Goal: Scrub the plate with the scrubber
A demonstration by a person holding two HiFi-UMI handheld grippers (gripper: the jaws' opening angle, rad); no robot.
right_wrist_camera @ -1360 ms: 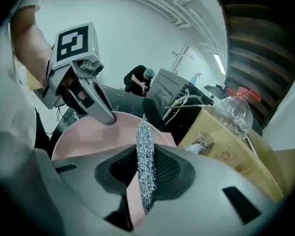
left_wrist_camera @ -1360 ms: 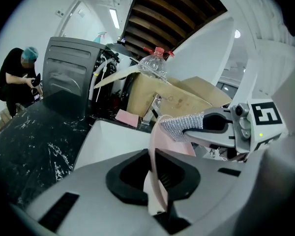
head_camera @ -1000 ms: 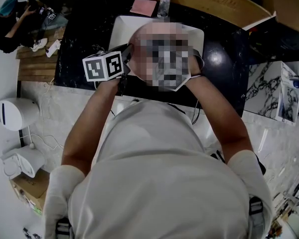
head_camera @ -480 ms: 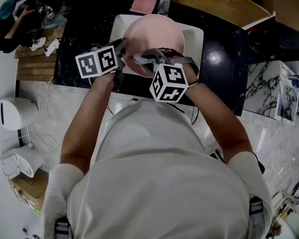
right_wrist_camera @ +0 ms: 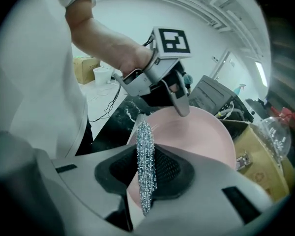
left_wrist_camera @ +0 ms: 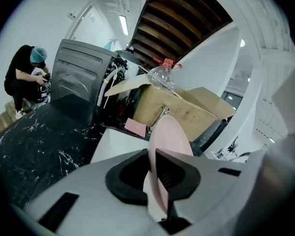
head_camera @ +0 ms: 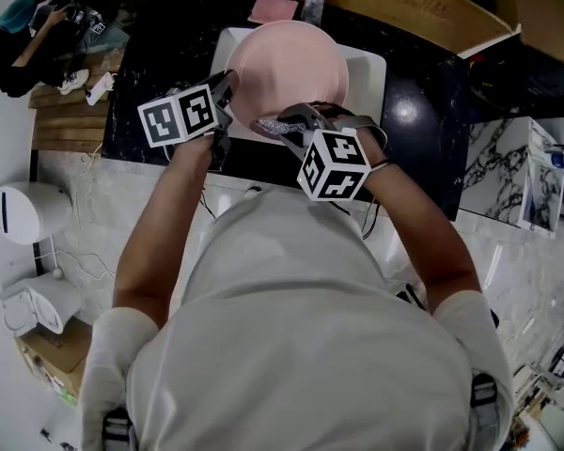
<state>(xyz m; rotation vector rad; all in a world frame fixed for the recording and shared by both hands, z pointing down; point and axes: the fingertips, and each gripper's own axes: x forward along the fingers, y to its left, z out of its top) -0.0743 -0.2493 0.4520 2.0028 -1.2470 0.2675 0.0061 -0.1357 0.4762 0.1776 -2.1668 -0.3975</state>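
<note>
The pink plate (head_camera: 287, 64) is held up over the white sink (head_camera: 368, 75), which is set into the black marble worktop (head_camera: 423, 111). The plate covers most of the sink's left and middle part. The left gripper (head_camera: 227, 92) comes in from the sink's left side and is clamped on the plate's rim. In the left gripper view its pads sit tight on either face of the thin pink edge (left_wrist_camera: 157, 181), and the plate (left_wrist_camera: 171, 132) rises edge-on beyond them above the sink's white wall (left_wrist_camera: 115, 144). The right gripper (head_camera: 274, 125) hangs over the sink's near edge and pinches a steel mesh scrubber (head_camera: 269, 126). In the right gripper view the scrubber (right_wrist_camera: 145, 156) stands squeezed into a narrow glittering strip between the closed pads, just in front of the plate's face (right_wrist_camera: 201, 136) — whether it actually presses on the plate cannot be told. The same view shows the left gripper (right_wrist_camera: 181, 106) gripping the plate's far rim. Behind the sink, on the worktop, lie a pink cloth (head_camera: 270, 12) and a clear plastic bottle (head_camera: 308, 9) — a cardboard box (head_camera: 404, 3) stands past them. Far to the sink's left, off the worktop, a person in black with a teal cap (head_camera: 14, 40) crouches.
</note>
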